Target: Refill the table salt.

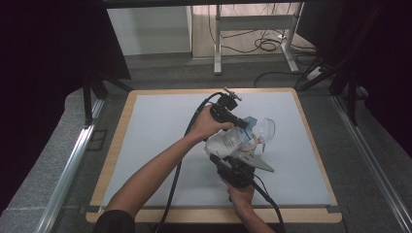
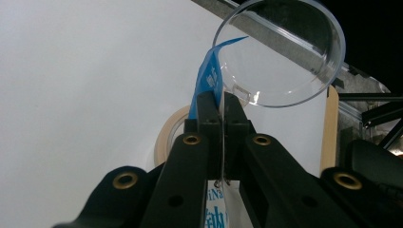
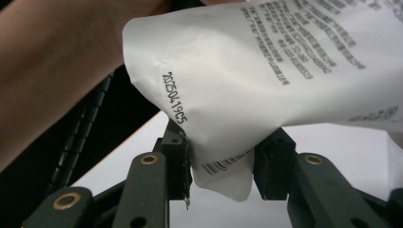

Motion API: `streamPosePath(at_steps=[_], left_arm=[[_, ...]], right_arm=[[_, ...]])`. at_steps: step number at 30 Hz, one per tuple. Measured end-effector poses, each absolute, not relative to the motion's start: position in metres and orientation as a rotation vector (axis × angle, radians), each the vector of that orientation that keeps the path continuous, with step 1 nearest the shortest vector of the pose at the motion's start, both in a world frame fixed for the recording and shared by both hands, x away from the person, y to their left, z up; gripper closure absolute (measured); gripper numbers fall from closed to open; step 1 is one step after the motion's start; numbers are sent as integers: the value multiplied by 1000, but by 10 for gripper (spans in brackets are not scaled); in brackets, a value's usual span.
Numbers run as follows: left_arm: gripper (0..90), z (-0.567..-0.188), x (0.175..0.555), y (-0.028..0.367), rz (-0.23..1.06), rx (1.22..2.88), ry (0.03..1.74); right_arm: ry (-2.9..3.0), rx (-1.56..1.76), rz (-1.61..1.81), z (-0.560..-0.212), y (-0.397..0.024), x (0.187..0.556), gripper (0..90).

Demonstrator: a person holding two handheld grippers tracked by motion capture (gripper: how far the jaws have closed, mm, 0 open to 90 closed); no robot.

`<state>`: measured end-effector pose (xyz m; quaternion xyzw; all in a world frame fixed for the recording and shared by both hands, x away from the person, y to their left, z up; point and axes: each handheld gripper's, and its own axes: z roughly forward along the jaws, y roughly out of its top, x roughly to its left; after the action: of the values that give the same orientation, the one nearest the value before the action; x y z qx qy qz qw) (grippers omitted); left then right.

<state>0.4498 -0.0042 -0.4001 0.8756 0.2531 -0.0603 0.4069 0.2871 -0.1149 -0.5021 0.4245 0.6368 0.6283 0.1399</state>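
Pour is set up, not visibly running. Left gripper [image 2: 222, 102] is clamped tight on the bag's blue top edge [image 2: 205, 80]; right gripper [image 3: 222, 161], jaws partly open, pinches the white bag [image 3: 266, 61] at its bottom corner. Bag hangs tilted above the table [image 1: 160, 126], mouth toward the clear bowl [image 1: 266, 130]. No contents seen falling. Left: tip further, empty it.

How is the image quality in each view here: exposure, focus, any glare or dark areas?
High view: the white mat is evenly lit, the surroundings nearly black. Left gripper view: the table washes out to flat white, with glints on the clear cup; the left claw is sharp. Right gripper view: print on the white bag is legible, the forearm soft.
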Motion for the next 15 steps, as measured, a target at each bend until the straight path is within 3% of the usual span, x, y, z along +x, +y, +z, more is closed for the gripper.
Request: streamPosePath(at_steps=[15], left_arm=[[900, -400, 444, 7, -145, 2183, 645]], right_arm=[[1955, 1265, 1739, -515, -124, 290, 558]])
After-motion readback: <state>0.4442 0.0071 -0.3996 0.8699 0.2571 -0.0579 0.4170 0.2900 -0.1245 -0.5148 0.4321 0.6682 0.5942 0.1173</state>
